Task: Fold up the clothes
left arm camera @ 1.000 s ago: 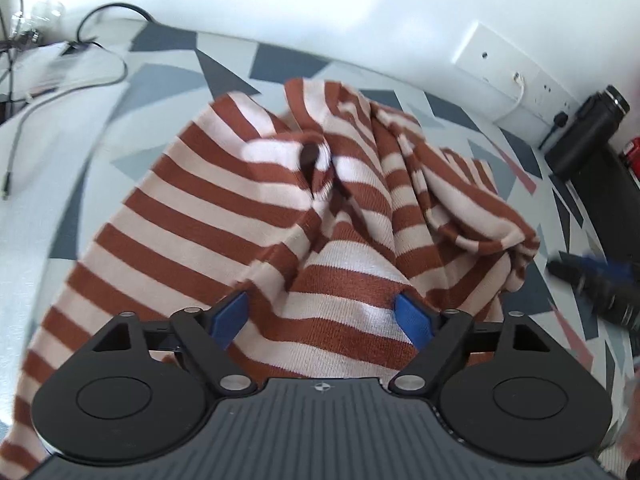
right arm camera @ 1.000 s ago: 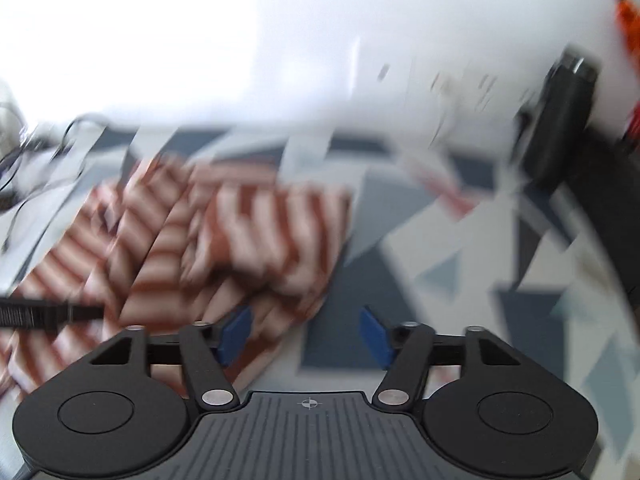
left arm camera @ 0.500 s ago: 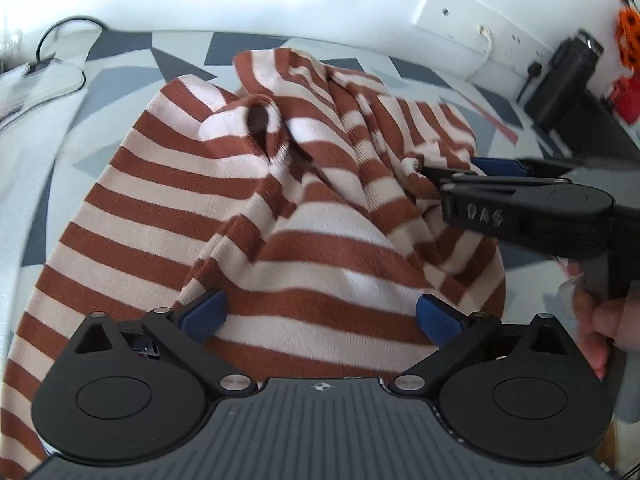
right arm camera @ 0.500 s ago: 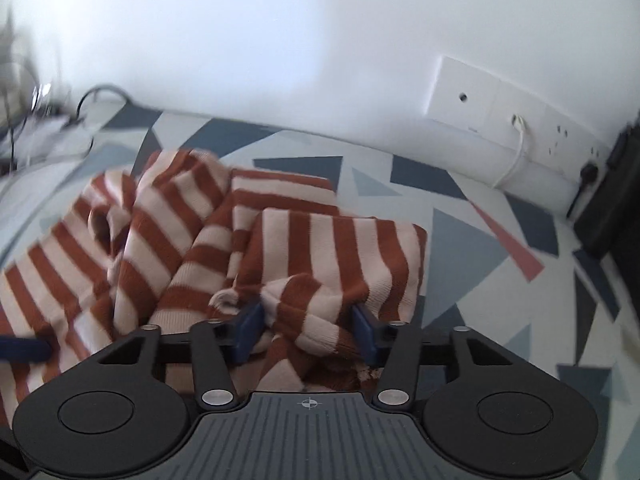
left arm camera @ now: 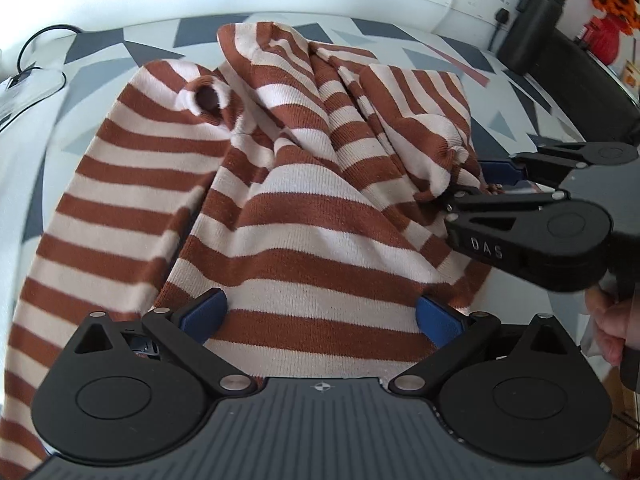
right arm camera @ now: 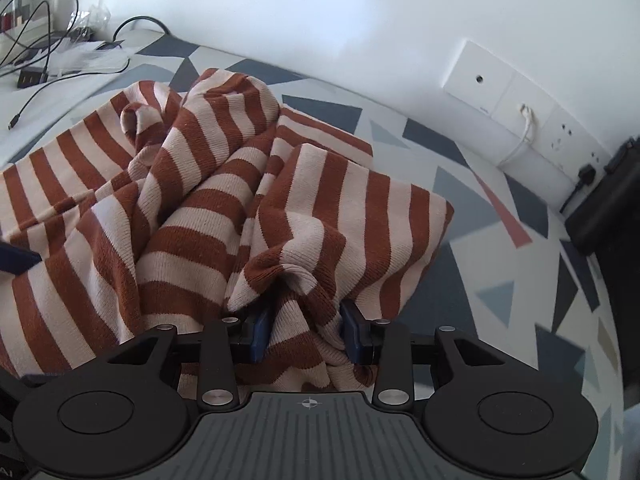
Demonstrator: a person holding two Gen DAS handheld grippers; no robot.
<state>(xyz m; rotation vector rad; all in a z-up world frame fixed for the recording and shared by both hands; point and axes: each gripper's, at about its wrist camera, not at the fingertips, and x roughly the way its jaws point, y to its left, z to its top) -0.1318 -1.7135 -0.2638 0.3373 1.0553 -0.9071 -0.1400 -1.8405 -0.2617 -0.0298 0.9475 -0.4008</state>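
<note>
Patterned tabletop (right arm camera: 500, 264), striped sweater (right arm camera: 200, 208) bunched between right gripper (right arm camera: 306, 336) jaws

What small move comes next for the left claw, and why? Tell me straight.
Probably close the left claw on the rust-and-cream striped knit sweater. Its blue pads sit wide apart with fabric lying between them, while the right claw already pinches a bunched fold at the sweater's other edge. The garment lies crumpled on the triangle-patterned tabletop, so both grips seem needed to spread it.
</note>
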